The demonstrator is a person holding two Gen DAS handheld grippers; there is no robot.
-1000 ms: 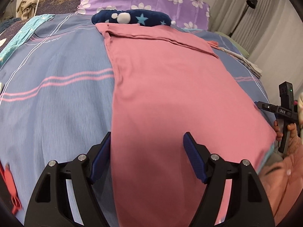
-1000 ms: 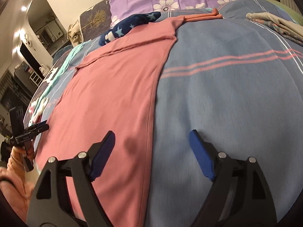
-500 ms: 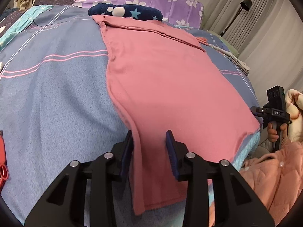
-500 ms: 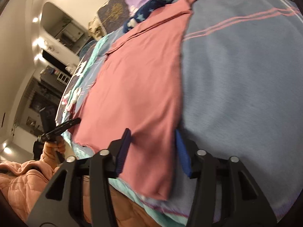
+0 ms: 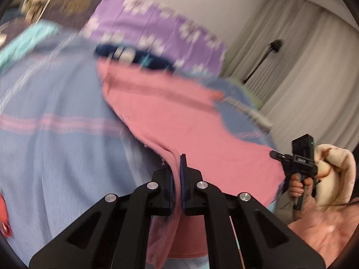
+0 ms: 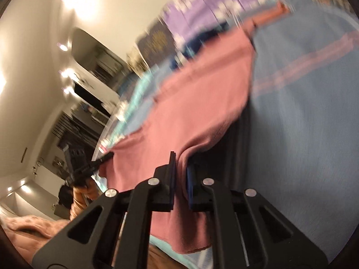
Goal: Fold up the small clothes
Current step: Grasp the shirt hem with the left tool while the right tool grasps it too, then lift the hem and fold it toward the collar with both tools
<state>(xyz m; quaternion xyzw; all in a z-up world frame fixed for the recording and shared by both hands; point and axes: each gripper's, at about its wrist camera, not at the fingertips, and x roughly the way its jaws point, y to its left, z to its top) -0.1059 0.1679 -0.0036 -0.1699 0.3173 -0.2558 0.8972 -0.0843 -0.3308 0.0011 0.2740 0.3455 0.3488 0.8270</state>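
Note:
A pink garment point(image 5: 179, 116) lies on the blue striped bedspread point(image 5: 56, 148), its near end lifted. My left gripper point(image 5: 176, 168) is shut on the garment's near left edge, cloth pinched between the blue pads. My right gripper point(image 6: 181, 170) is shut on the near right edge of the same garment point(image 6: 190, 112), which hangs below the jaws. The right gripper also shows at the right of the left wrist view point(image 5: 280, 155), and the left gripper at the left of the right wrist view point(image 6: 105, 158). Both views are blurred by motion.
A dark blue star-print item point(image 5: 134, 58) and a purple flowered pillow point(image 5: 157, 27) lie at the far end of the bed. Folded clothes point(image 5: 253, 112) sit at the far right. Curtains and a floor lamp point(image 5: 269, 53) stand to the right. A red object point(image 5: 4, 215) lies at the left edge.
Both grippers have closed fully on the garment's near edge and lifted it off the bed. Both cameras tilted up, and the near end now hangs between the grippers.

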